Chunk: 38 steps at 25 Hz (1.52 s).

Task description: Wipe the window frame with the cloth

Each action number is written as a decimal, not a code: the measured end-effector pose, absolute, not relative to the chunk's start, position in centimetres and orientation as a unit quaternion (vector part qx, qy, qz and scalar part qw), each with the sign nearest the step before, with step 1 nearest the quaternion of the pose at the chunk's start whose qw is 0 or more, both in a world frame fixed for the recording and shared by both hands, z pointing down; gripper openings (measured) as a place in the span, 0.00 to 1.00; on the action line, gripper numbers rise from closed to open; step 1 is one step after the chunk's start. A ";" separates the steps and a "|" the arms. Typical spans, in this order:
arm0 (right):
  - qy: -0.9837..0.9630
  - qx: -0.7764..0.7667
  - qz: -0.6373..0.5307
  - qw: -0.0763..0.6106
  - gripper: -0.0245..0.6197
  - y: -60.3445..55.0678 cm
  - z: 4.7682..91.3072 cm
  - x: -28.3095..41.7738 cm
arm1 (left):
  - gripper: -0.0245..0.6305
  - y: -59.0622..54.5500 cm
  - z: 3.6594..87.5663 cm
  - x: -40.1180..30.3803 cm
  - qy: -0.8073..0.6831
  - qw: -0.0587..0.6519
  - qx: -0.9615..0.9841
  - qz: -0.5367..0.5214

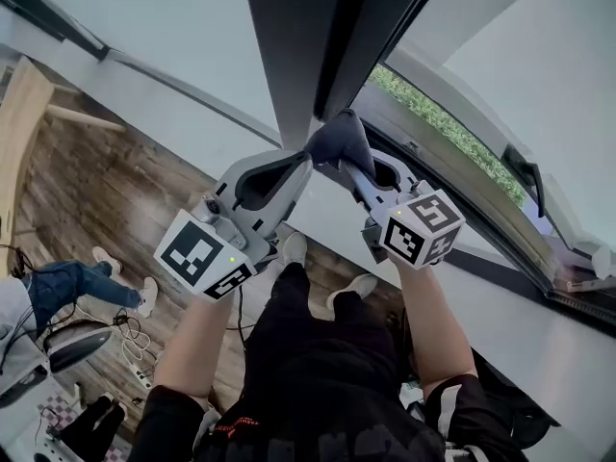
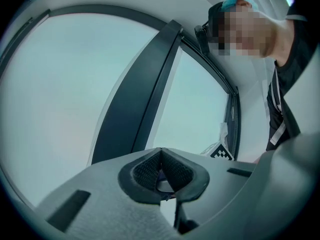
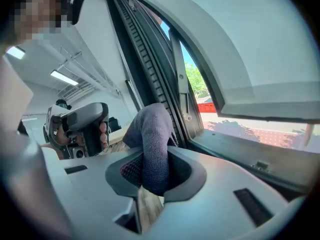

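Observation:
A dark grey cloth (image 1: 337, 139) is pressed against the foot of the dark upright window frame (image 1: 308, 37). My right gripper (image 1: 346, 165) is shut on it. In the right gripper view the cloth (image 3: 150, 144) bulges up between the jaws, beside the ribbed frame rail (image 3: 150, 59). My left gripper (image 1: 302, 158) sits just left of the cloth with its tip at the frame. In its own view the left gripper (image 2: 161, 154) has its jaws meeting at the tips with nothing between them, and the dark frame bar (image 2: 135, 99) rises ahead.
An opened sash with a black handle (image 1: 525, 176) lies to the right, with greenery (image 1: 433, 114) outside. Far below are a wooden floor (image 1: 106, 181), another person's legs in jeans (image 1: 67, 282) and cables (image 1: 135, 354). My own legs and shoes (image 1: 294, 248) are underneath.

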State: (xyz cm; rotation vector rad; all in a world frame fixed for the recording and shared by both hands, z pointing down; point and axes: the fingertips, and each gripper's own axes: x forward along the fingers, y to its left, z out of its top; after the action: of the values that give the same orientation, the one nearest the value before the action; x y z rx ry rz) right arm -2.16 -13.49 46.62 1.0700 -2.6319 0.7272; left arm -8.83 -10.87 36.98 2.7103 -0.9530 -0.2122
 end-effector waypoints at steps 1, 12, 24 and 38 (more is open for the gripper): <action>-0.894 0.363 0.243 0.101 0.14 -13.6 45.8 -2.0 | 0.07 -10.8 36.3 -8.7 -0.327 0.126 0.934 -0.074; -0.908 0.374 0.179 0.062 0.14 -14.6 37.1 -0.1 | 0.07 -10.5 29.1 -7.3 -0.321 0.064 0.940 -0.092; -0.916 0.393 0.085 0.011 0.14 -15.7 25.6 2.7 | 0.07 -9.9 21.9 -5.5 -0.306 0.004 0.945 -0.119; -0.919 0.393 -0.015 -0.034 0.14 -16.2 14.8 3.1 | 0.07 -9.3 17.1 -4.5 -0.295 -0.042 0.945 -0.133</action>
State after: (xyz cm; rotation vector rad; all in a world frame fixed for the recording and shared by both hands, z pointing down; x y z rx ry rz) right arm 3.13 -16.24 14.75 1.2627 -2.9499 -0.0487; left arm -4.47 -9.27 17.14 3.0525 -0.9531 -0.4282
